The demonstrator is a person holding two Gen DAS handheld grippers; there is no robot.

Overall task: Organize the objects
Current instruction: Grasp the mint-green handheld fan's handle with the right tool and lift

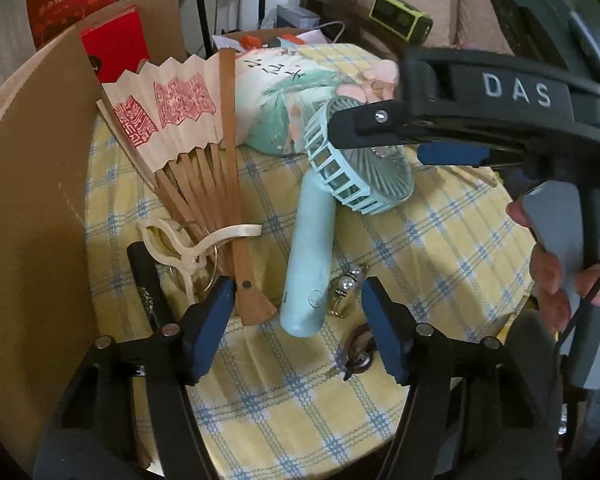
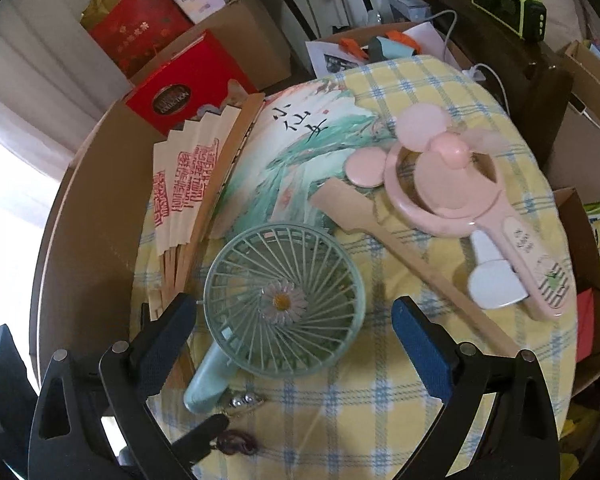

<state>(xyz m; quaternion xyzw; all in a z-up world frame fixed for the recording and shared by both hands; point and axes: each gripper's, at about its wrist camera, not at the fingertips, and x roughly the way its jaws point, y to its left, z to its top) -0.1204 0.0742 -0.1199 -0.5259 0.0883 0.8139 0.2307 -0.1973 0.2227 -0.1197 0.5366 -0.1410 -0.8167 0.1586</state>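
The right gripper (image 2: pixel 294 328) blocks part of the mint handheld fan (image 1: pixel 312 256) in the left wrist view, and the round painted fan (image 2: pixel 292 152) lies half hidden under the folding paper fan (image 1: pixel 176 120) and the pink mouse-eared fan (image 2: pixel 452 184). The mint fan lies mid-table on the yellow checked cloth (image 1: pixel 300 420) – the left gripper (image 1: pixel 298 328) stands partly open astride its handle's near end, pads apart from it, while the right gripper gapes wide around the grille, holding nothing. Cardboard boxes (image 1: pixel 32 200) crowd the left and far sides.
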